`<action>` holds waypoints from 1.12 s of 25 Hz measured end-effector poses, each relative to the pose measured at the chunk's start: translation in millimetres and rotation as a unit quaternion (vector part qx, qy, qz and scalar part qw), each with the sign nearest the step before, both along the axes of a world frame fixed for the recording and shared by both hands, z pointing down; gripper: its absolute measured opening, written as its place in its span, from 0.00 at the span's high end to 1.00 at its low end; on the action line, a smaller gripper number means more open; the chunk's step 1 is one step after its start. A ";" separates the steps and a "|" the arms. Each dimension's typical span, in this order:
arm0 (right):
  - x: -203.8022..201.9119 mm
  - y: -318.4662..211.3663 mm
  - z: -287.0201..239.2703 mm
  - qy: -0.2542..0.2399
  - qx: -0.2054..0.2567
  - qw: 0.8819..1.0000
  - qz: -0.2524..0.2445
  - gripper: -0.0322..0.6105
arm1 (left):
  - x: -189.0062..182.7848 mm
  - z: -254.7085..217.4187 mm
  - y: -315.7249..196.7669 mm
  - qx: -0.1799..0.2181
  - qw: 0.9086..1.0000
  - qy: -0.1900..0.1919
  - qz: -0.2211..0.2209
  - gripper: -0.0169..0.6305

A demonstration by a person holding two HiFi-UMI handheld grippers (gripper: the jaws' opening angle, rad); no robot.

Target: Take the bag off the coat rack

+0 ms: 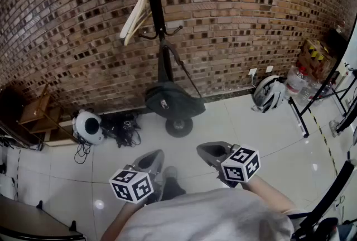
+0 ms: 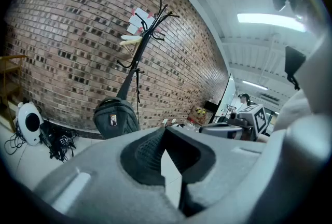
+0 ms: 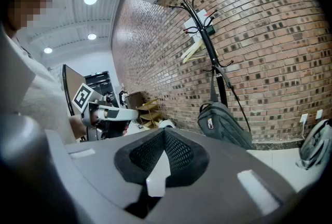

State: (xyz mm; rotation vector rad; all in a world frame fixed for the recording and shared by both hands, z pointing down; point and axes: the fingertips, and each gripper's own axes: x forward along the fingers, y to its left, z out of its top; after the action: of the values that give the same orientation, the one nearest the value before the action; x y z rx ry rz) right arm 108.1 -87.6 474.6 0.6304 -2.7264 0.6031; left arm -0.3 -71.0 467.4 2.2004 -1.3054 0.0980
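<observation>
A dark grey bag point(image 1: 174, 103) hangs by its strap from a low hook of the black coat rack point(image 1: 154, 11), resting just above the rack's round base point(image 1: 179, 126). A wooden hanger point(image 1: 134, 18) sits on a higher hook. My left gripper point(image 1: 153, 158) and right gripper point(image 1: 212, 151) are held side by side well short of the rack, both shut and empty. In the left gripper view the bag point(image 2: 115, 116) lies ahead to the left of the shut gripper point(image 2: 165, 133). The right gripper view has the bag point(image 3: 223, 124) ahead on the right of the shut gripper point(image 3: 164, 133).
A brick wall point(image 1: 251, 11) stands behind the rack. A white helmet point(image 1: 88, 125), tangled cables point(image 1: 124, 128) and a wooden shelf point(image 1: 39, 114) lie to the left. To the right are another helmet point(image 1: 269, 93), a bottle point(image 1: 294, 81), a cardboard box point(image 1: 313, 58) and a black metal frame point(image 1: 301, 117).
</observation>
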 end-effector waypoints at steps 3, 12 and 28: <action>-28.0 -51.4 6.5 -0.004 0.003 1.000 0.009 0.95 | -27.8 8.8 -52.0 -0.004 1.000 0.006 0.006 0.97; -128.9 -177.8 23.0 -0.009 -0.022 1.000 0.006 0.95 | -126.7 20.3 -200.8 -0.023 1.000 0.009 0.014 0.97; -184.8 -344.6 3.6 -0.017 0.020 0.997 0.069 0.78 | -195.9 37.7 -333.0 -0.049 0.998 0.032 0.036 0.97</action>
State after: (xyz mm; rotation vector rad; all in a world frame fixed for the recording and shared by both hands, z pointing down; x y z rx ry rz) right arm -76.7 -432.2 478.2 0.8298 -2.7496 0.5977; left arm -196.2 -404.0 505.1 2.1500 -1.1625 0.1144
